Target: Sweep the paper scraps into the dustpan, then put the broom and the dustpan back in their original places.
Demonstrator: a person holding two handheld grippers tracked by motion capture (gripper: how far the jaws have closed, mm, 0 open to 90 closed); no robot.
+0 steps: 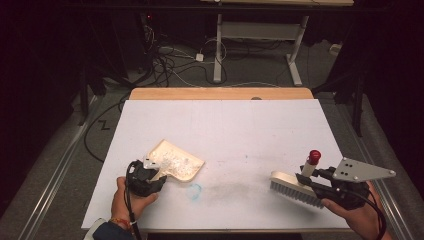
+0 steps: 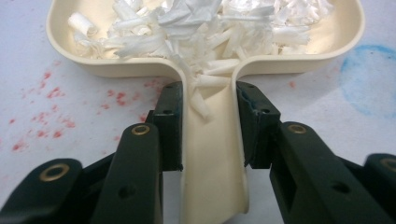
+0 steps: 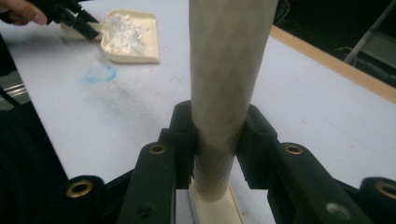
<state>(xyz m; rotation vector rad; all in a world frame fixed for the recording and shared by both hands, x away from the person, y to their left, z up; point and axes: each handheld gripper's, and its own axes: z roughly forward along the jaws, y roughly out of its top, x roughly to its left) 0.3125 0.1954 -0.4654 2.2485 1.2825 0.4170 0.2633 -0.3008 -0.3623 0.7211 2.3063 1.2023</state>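
Here the cream dustpan (image 2: 205,60) sits on the white surface (image 1: 240,130), full of small white paper bits (image 2: 196,28). The left gripper (image 2: 210,126) is squeezed tight on the dustpan's handle. Well apart, on the right side, the right gripper (image 3: 215,140) is clamped on the cream brush (image 1: 296,187) by its handle, with the bristles down on the surface.

The dustpan (image 2: 212,154) was smooth, glossy cream plastic holding crinkled white paper shreds (image 2: 205,28); the brush handle (image 3: 227,84) looked matt, faintly textured plastic.
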